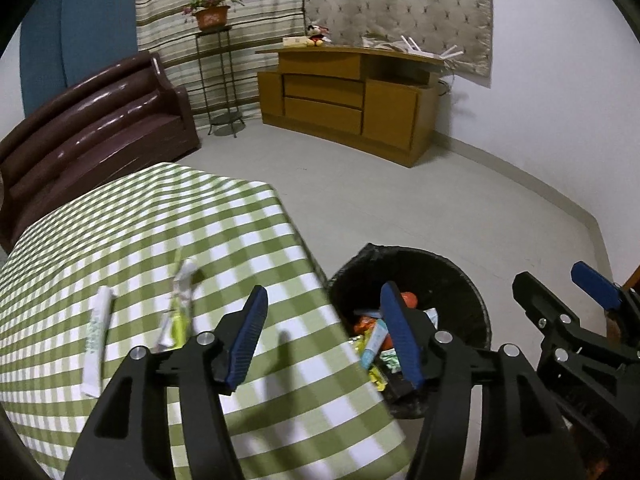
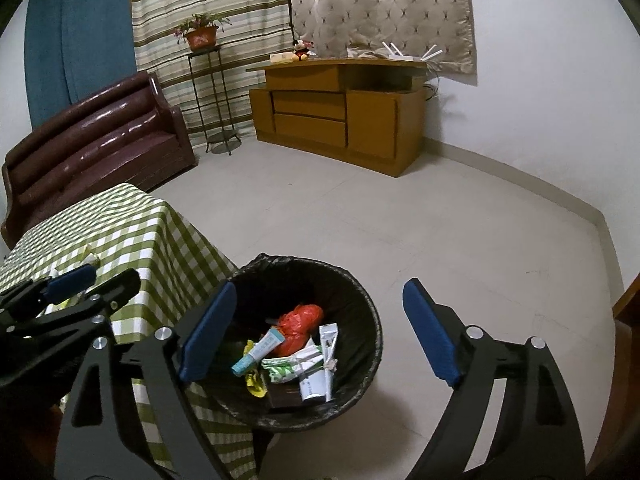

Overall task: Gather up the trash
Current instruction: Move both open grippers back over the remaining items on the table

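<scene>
A black bin (image 2: pixel 360 304) lined with a black bag stands on the floor beside the table; it also shows in the left wrist view (image 1: pixel 460 280). It holds several pieces of trash: an orange bag (image 2: pixel 298 326), tubes and wrappers. On the green checked tablecloth (image 1: pixel 140 232) lie a white wrapped stick (image 1: pixel 97 324) and a yellow-green wrapper (image 1: pixel 178 312). My left gripper (image 1: pixel 324 336) is open and empty over the table's right edge. My right gripper (image 2: pixel 320 332) is open and empty above the bin; it also shows at the right of the left wrist view (image 1: pixel 560 292).
A brown leather sofa (image 1: pixel 92 128) stands behind the table. A wooden cabinet (image 1: pixel 348 100) is against the far wall, with a plant stand (image 1: pixel 218 72) beside it. Grey floor (image 2: pixel 440 220) lies around the bin.
</scene>
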The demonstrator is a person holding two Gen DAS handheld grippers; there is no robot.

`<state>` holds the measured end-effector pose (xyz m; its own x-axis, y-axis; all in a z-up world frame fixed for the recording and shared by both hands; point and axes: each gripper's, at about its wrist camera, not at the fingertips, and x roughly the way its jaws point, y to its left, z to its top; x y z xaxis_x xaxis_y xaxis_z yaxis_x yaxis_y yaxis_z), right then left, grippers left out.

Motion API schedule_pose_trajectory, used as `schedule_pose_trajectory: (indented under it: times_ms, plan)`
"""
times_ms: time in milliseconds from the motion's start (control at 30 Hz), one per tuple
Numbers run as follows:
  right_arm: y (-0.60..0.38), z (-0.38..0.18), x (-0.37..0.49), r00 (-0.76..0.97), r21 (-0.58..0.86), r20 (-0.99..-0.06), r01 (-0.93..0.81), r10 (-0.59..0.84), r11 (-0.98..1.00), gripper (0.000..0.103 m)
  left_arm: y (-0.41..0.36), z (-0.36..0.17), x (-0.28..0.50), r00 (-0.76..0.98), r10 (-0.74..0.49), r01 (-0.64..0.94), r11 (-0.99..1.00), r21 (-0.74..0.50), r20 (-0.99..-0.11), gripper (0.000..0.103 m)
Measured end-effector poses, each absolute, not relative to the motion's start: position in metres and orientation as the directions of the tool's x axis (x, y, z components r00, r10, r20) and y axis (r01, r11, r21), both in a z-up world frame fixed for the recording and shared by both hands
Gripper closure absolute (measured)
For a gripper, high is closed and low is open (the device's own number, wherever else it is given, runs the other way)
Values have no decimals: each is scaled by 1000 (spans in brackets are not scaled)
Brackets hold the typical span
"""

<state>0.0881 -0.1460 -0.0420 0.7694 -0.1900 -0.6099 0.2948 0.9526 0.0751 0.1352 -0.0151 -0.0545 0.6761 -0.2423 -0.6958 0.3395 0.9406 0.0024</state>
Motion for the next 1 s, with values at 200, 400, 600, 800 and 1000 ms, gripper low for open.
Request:
schedule_pose_trajectory:
  times_ms: [200, 400, 600, 800, 1000]
  plan:
    - [-127, -36, 91, 775, 89, -610, 274, -164, 958, 18, 15, -53, 131, 686, -211, 290, 957, -4, -697, 44]
    - [-92, -33, 98, 769, 35, -622, 217, -149, 975, 18, 51, -50, 128, 697, -171, 232, 973, -7, -697, 41]
    - [-66, -29, 103, 770, 47, -630, 171, -103, 984, 18, 83, -47, 126, 709, -121, 174, 985, 7, -695, 38]
    - [-39, -27, 107, 766, 40, -639, 117, -65, 992, 18, 118, -48, 119, 714, -78, 119, 993, 11, -696, 36]
    - [-11, -26, 114, 758, 26, -652, 66, -33, 997, 18, 154, -50, 113, 713, -27, 57, 998, 19, -701, 34]
